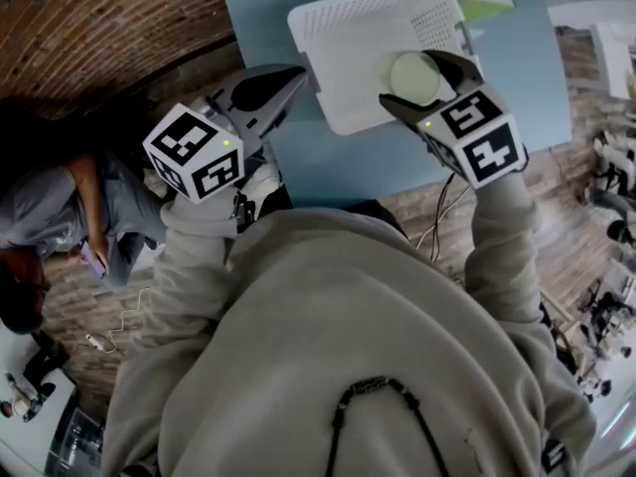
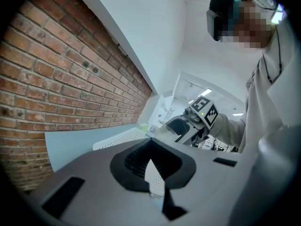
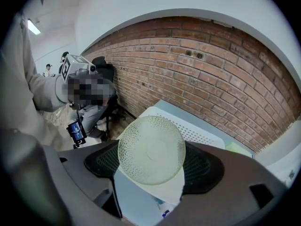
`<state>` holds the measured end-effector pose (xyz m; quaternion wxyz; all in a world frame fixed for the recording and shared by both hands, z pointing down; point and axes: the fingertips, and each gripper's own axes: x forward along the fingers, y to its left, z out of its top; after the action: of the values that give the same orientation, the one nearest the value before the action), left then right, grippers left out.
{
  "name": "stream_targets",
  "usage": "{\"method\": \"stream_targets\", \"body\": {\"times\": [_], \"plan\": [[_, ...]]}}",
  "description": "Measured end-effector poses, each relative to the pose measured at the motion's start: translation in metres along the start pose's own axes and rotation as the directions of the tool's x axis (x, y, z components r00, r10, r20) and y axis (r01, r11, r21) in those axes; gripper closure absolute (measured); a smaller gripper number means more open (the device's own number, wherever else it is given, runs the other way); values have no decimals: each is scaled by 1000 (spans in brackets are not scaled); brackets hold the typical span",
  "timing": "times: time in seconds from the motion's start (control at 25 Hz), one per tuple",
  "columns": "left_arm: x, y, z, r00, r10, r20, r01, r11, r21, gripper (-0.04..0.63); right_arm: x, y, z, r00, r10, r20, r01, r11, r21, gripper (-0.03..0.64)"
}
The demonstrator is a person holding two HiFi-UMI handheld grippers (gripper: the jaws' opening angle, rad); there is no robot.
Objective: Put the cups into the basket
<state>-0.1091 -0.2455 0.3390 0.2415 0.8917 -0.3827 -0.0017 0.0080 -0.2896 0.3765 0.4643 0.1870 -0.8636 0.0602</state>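
Note:
A white perforated basket [image 1: 348, 28] stands on the blue table [image 1: 328, 167]. My right gripper [image 1: 419, 79] is shut on a pale green, dotted cup [image 1: 415, 76] and holds it over the basket's right half. In the right gripper view the cup's round base [image 3: 150, 149] fills the space between the jaws, with the basket [image 3: 202, 128] behind it. My left gripper [image 1: 296, 76] hovers by the basket's left edge, jaws together and holding nothing. In the left gripper view only a sliver of the basket [image 2: 120, 138] shows past its jaws [image 2: 154, 175], and the right gripper [image 2: 183, 126] is seen beyond.
A pale green object [image 1: 487, 3] lies on the table just past the basket's far right corner. A seated person [image 1: 60, 217] holding a phone is off to the left on the brick floor. A cable [image 1: 442, 217] hangs off the table's near edge.

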Motion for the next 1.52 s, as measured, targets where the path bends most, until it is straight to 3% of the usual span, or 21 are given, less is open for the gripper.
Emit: {"method": "stream_targets", "body": {"times": [0.4,1.0,1.52], "plan": [[-13,47,-11,997,74,30,-71,994,-88,597,91,-36,-3,994,51,-100,-52,999,-2,225],[-36,82,-32,986,167,24,-161,974,-160,597,231,-54,-65,955,112,-274,-85,990,109,224],[-45,84,-46,980,195,34,-186,967,-176,597,260,-32,-92,943,151,-298,-130,988,87,224]]}}
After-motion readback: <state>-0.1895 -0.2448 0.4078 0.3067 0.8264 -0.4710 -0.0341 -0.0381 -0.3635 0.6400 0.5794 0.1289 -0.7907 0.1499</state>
